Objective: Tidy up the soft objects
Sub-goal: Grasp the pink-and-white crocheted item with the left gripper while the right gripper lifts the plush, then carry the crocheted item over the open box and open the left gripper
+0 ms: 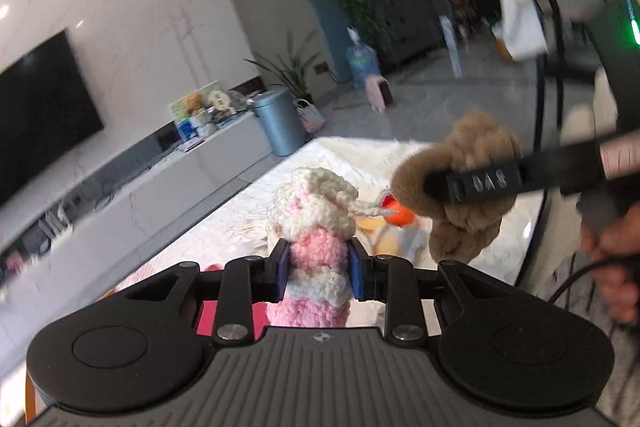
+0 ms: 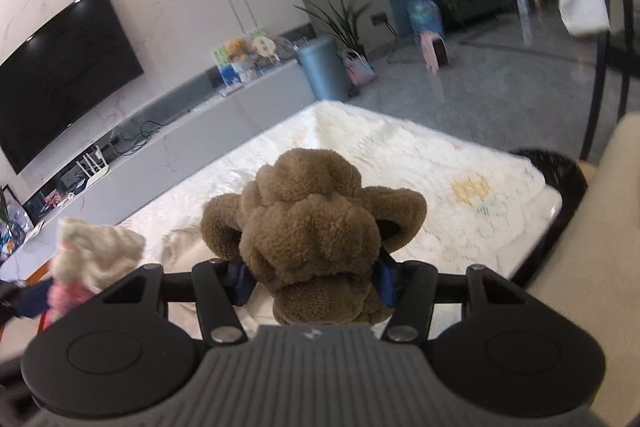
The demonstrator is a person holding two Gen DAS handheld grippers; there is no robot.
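Note:
My left gripper (image 1: 319, 269) is shut on a pink and cream knitted toy (image 1: 316, 211), its blue pads pressing both sides, held up above the white fluffy rug (image 1: 224, 227). The same toy (image 2: 92, 251) shows at the left edge of the right wrist view. My right gripper (image 2: 310, 281) is shut on a brown plush toy (image 2: 312, 223), also lifted over the rug (image 2: 420, 155). In the left wrist view that brown plush (image 1: 468, 187) hangs to the right in the right gripper's fingers (image 1: 484, 181), with a hand (image 1: 612, 247) behind it. An orange soft object (image 1: 398, 213) lies on the rug between them.
A long grey TV cabinet (image 2: 192, 143) under a wall TV (image 2: 60, 67) runs along the rug's left side. A grey bin (image 2: 324, 67) stands at its far end. A beige sofa edge (image 2: 592, 247) and a dark round object (image 2: 556, 171) sit right. A pink object (image 1: 224, 307) lies below my left gripper.

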